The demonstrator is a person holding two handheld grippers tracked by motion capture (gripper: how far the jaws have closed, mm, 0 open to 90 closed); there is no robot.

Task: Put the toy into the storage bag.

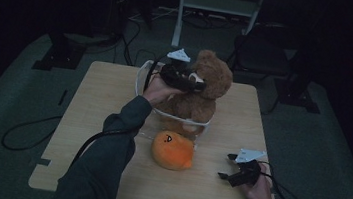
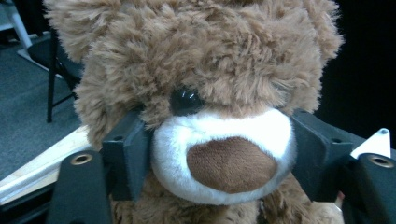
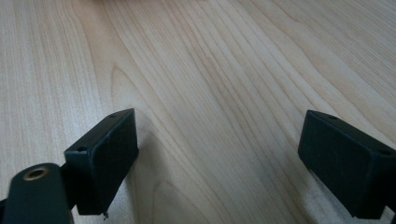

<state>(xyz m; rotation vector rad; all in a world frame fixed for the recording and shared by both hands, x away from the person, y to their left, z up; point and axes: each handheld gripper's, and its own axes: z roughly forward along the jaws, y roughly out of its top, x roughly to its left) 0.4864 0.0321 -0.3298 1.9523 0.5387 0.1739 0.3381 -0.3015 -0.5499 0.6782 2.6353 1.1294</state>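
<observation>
My left tool (image 1: 197, 86) is up at the brown teddy bear (image 1: 205, 85), its jaws set either side of the bear's white muzzle (image 2: 224, 156); in the left gripper view both pads lie against the fur, though I cannot tell how hard they press. The bear sits upright in a clear plastic basket (image 1: 142, 78) at the far middle of the wooden surface (image 1: 92, 110). Just in front of the basket lies an orange plush toy (image 1: 172, 150). Further right, near the front edge, my right tool (image 1: 227, 166) rests low over bare wood, jaws wide apart, nothing between them.
</observation>
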